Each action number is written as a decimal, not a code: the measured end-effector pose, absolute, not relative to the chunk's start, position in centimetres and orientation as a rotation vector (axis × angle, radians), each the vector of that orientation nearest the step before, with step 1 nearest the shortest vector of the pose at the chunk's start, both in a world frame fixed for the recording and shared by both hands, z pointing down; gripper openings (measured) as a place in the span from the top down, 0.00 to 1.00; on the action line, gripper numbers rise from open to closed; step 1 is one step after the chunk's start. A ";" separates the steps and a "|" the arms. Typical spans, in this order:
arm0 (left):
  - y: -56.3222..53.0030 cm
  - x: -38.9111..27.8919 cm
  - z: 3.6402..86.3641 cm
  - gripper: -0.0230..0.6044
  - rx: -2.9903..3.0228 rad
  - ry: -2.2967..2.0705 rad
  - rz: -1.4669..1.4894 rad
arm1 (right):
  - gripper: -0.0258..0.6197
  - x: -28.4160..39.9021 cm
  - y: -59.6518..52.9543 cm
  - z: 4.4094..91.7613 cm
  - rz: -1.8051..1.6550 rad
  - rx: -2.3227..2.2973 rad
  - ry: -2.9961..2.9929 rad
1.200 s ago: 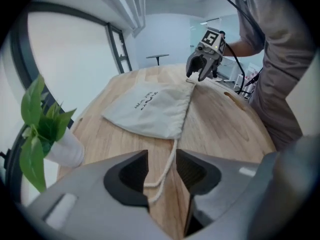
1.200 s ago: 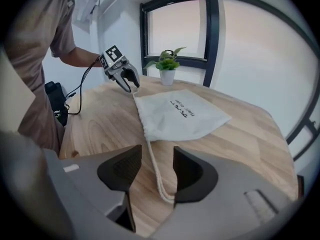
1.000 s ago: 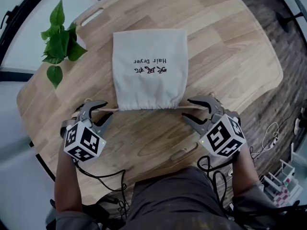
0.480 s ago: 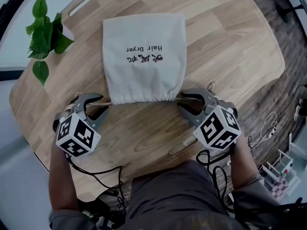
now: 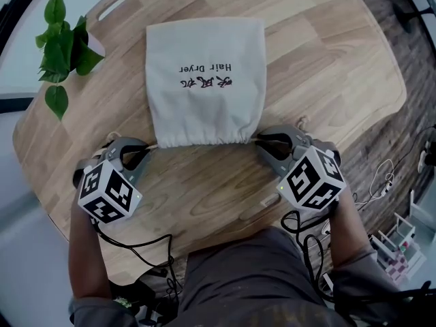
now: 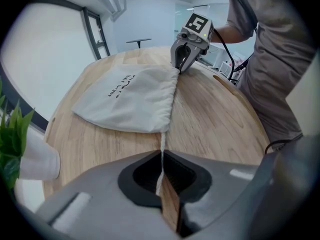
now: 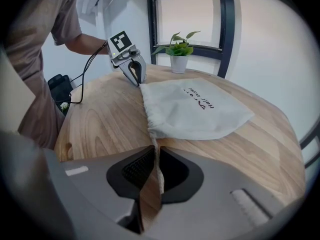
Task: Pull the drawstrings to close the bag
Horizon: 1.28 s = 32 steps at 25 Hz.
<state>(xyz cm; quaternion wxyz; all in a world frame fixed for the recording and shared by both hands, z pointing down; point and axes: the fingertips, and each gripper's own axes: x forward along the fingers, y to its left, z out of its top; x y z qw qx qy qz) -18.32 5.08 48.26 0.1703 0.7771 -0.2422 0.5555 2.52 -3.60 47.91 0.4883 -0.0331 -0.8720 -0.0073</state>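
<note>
Right gripper point(image 5: 263, 142) fingers closed on right drawstring point(image 7: 156, 156) at bag's point(image 5: 204, 80) 5 o'clock corner; left gripper point(image 5: 144, 148) closed on left drawstring point(image 6: 161, 151), 7 o'clock.

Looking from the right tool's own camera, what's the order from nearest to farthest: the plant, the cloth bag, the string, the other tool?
1. drawstring: between the jaws of the right tool, which have just been closing on it.
2. cloth bag: just ahead, flat on the table.
3. left tool: at the bag's far corner.
4. potted plant: farthest, past the left tool.
</note>
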 end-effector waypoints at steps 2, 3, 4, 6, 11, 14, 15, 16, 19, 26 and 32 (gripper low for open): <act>5.1 -18.3 48.3 0.94 2.205 -0.679 1.578 | 0.89 2.5 -3.6 48.0 -0.051 -0.095 -2.099; 5.1 -18.3 48.3 0.94 2.198 -0.675 1.571 | 0.89 2.5 -3.6 48.0 -0.058 -0.099 -2.095; 5.1 -18.4 48.3 0.94 2.190 -0.674 1.557 | 0.89 2.6 -3.6 48.0 -0.056 -0.099 -2.097; 5.1 -18.6 48.2 0.94 2.176 -0.689 1.513 | 0.90 2.7 -3.6 47.9 -0.036 -0.089 -2.116; 5.4 -18.9 48.2 0.95 2.187 -0.712 1.530 | 0.90 2.8 -3.8 47.8 -0.056 -0.073 -2.141; 5.5 -18.9 48.2 0.95 2.184 -0.716 1.573 | 0.90 2.9 -3.8 47.9 -0.064 -0.077 -2.136; 5.5 -19.0 48.3 0.95 2.180 -0.722 1.581 | 0.90 3.0 -3.9 47.9 -0.061 -0.076 -2.133; 5.5 -19.0 48.3 0.95 2.175 -0.729 1.582 | 0.90 3.1 -4.0 47.9 -0.056 -0.075 -2.131; 5.6 -19.3 48.3 0.95 2.159 -0.751 1.556 | 0.91 3.8 -4.2 47.9 -0.045 -0.074 -2.121; 6.4 -17.2 47.1 0.95 2.116 -0.805 1.520 | 0.91 10.4 -4.5 46.9 -0.027 -0.045 -2.099; 6.2 -19.7 48.3 0.95 2.091 -0.800 1.521 | 0.91 11.3 -5.2 48.0 -0.005 -0.024 -2.071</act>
